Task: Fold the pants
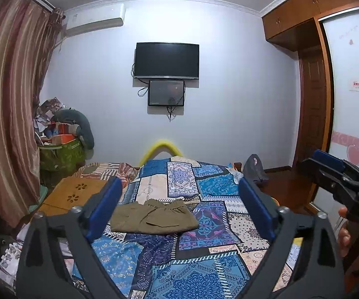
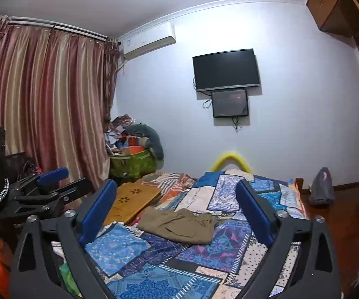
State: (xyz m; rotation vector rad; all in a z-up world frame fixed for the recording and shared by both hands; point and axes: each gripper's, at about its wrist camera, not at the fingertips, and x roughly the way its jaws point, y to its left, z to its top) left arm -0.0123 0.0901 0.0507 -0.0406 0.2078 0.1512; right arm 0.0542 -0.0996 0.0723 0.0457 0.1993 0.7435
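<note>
Olive-brown pants lie folded into a compact rectangle on the patchwork bedspread, waistband toward the far side. They also show in the right wrist view. My left gripper is open and empty, held above the bed on the near side of the pants. My right gripper is open and empty too, held above the bed short of the pants. The right gripper shows at the right edge of the left wrist view; the left gripper shows at the left of the right wrist view.
A wooden lap tray lies on the bed left of the pants. A green bag piled with clutter stands by the curtain. A grey bag sits right of the bed. A TV hangs on the far wall.
</note>
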